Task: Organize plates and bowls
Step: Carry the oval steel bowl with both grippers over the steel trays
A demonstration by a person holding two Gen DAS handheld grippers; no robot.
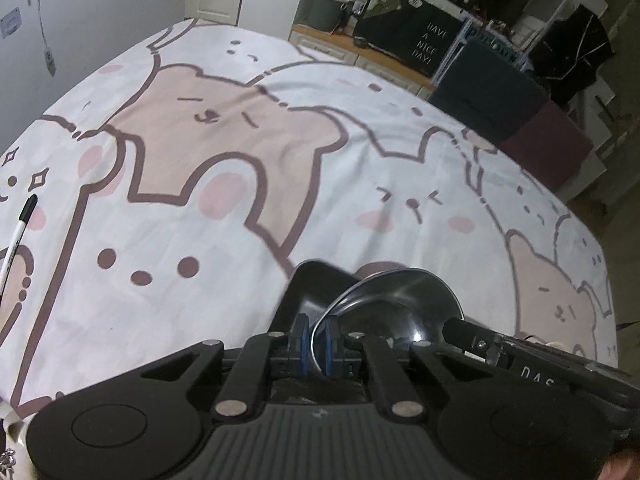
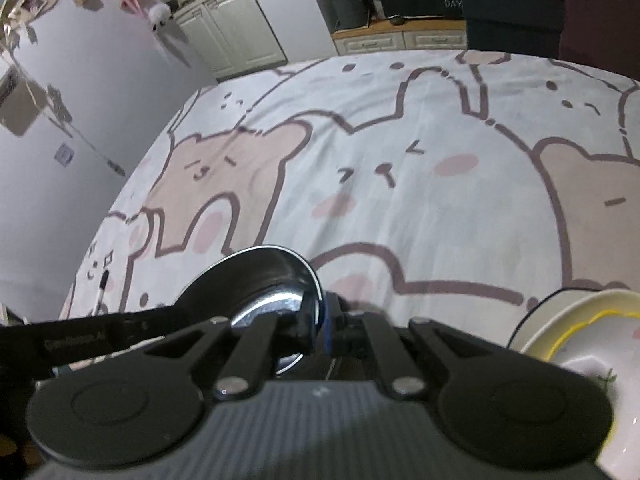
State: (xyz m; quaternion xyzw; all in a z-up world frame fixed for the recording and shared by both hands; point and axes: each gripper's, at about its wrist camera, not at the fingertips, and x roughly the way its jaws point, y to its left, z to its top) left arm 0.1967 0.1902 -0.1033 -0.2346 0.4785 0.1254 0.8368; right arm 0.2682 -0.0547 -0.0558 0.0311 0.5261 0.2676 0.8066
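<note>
Grey walls (image 1: 100, 12), white cabinets (image 2: 236, 24) (dim light), wooden counter (image 1: 384, 56).

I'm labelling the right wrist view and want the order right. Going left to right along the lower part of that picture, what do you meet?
Marker pen → other hand-held gripper's finger → metal bowl clamped at its rim → white and yellow dishes.

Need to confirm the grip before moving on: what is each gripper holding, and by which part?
Both hold the same metal bowl by its rim: the left gripper on one side, the right gripper on the opposite side, jaws shut.
</note>
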